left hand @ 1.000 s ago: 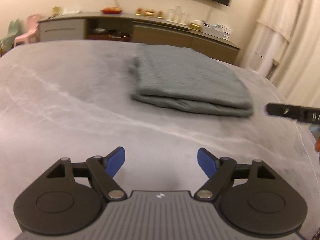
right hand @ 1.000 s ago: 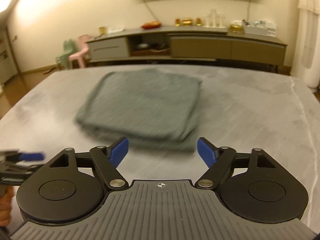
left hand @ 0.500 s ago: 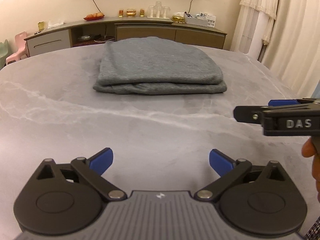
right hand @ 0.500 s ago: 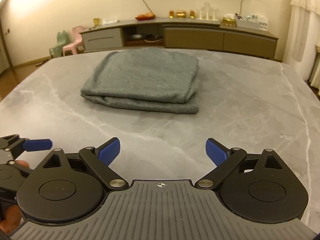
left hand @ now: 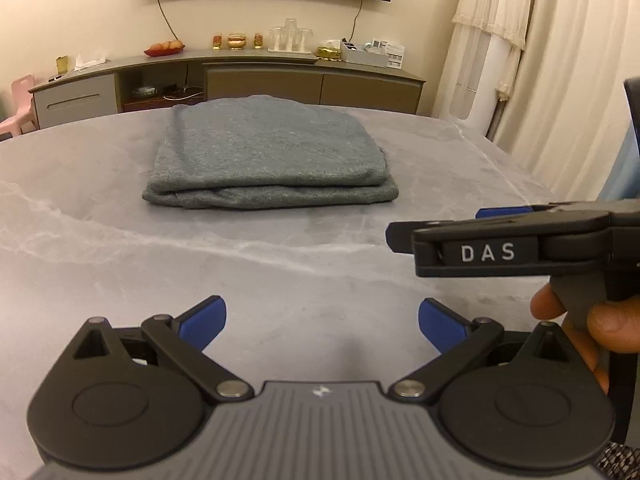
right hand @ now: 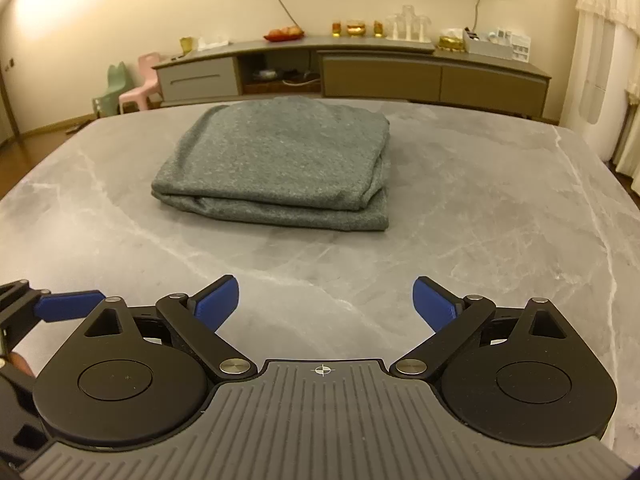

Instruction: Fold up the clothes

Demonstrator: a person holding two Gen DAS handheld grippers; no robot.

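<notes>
Grey garment lies folded into a compact, layered rectangle toward the far middle of the marble desk, its stacked edges facing both cameras, so the folding looks finished. Both tools sit well back from it over bare desk, probably because nothing is left to grip. Left gripper has its blue fingers spread wide with nothing between them; right gripper likewise stands wide apart and empty, held just beside the left one by a hand.
</notes>
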